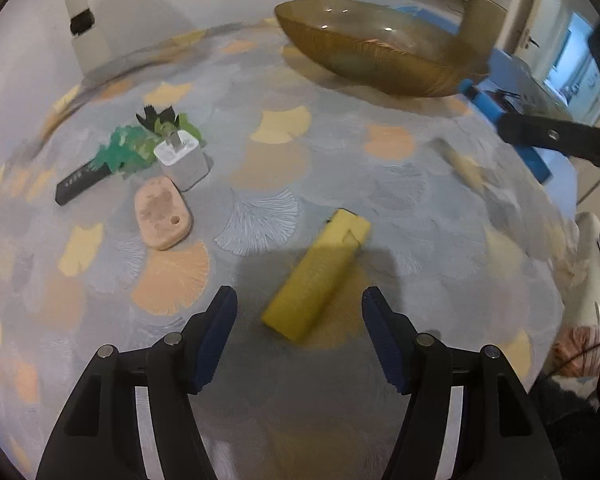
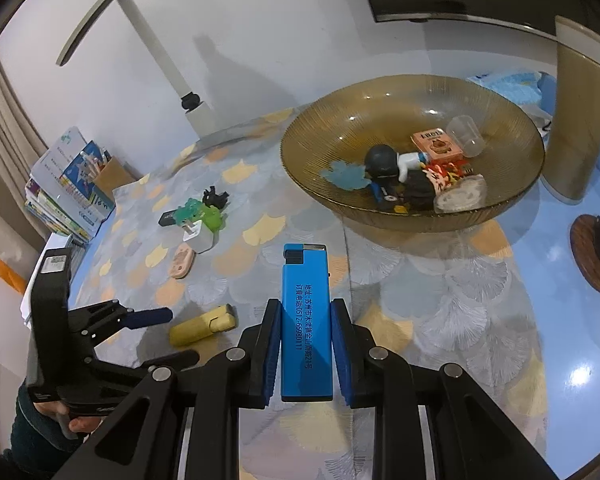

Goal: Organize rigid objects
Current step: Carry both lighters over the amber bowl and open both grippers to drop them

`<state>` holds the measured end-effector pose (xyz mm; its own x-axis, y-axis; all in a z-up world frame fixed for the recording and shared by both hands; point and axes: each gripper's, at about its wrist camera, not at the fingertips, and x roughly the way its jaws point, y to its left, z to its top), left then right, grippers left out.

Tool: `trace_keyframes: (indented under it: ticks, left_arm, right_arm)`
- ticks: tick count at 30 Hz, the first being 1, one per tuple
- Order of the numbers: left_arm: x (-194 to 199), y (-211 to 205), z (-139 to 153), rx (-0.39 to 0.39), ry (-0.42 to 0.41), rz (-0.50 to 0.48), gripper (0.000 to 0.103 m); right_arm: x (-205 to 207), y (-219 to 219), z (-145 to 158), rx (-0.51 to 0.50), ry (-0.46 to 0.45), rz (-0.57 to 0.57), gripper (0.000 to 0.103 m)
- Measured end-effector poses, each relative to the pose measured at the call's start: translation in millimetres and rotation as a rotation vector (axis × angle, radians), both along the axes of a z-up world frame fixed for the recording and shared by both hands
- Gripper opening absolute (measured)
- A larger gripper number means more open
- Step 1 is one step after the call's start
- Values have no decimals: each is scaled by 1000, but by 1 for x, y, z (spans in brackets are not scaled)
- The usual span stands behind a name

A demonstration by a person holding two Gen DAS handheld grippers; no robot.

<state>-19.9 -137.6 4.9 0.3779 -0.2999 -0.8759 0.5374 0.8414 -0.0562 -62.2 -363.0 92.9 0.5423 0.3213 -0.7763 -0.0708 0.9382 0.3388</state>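
Note:
My right gripper [image 2: 305,312] is shut on a blue lighter [image 2: 306,320], held above the table short of the amber glass bowl [image 2: 300,168], which holds several small items. My left gripper [image 1: 299,300] is open just above a yellow lighter [image 1: 316,276] lying on the patterned cloth; it also shows in the right wrist view [image 2: 202,325]. To the left lie a pink flat piece [image 1: 162,213], a white charger plug [image 1: 182,157], a green toy [image 1: 126,151] and a black stick [image 1: 80,182].
The bowl [image 1: 380,76] stands at the back right in the left wrist view. A stack of books [image 2: 68,188] sits at the table's far left. A tall beige stand [image 2: 580,120] and a brown round coaster [image 2: 592,256] are on the right.

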Motion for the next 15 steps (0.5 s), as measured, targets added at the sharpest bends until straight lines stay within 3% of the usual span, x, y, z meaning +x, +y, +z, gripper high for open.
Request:
trace_keyframes:
  ticks: [1, 3, 5, 8, 11, 15]
  left_arm:
    - [0, -1, 1, -3, -18, 4, 55]
    - [-3, -8, 3, -1, -43, -15, 29]
    - [-6, -16, 5, -13, -42, -34, 21]
    - [-8, -22, 29, -73, -101, -13, 21]
    - [2, -28, 80, -174, -201, -2, 21]
    - [26, -48, 127, -245, -298, -1, 21]
  right_arm:
    - [-1, 0, 0, 4, 0, -2, 23]
    - [-2, -1, 1, 2, -5, -2, 23]
    - [-2, -4, 2, -1, -9, -9, 23]
    - [-6, -12, 10, 5, -23, -38, 23]
    - [-7, -27, 32, -5, -84, -65, 23]
    - [1, -54, 67, -46, -175, -158, 23]
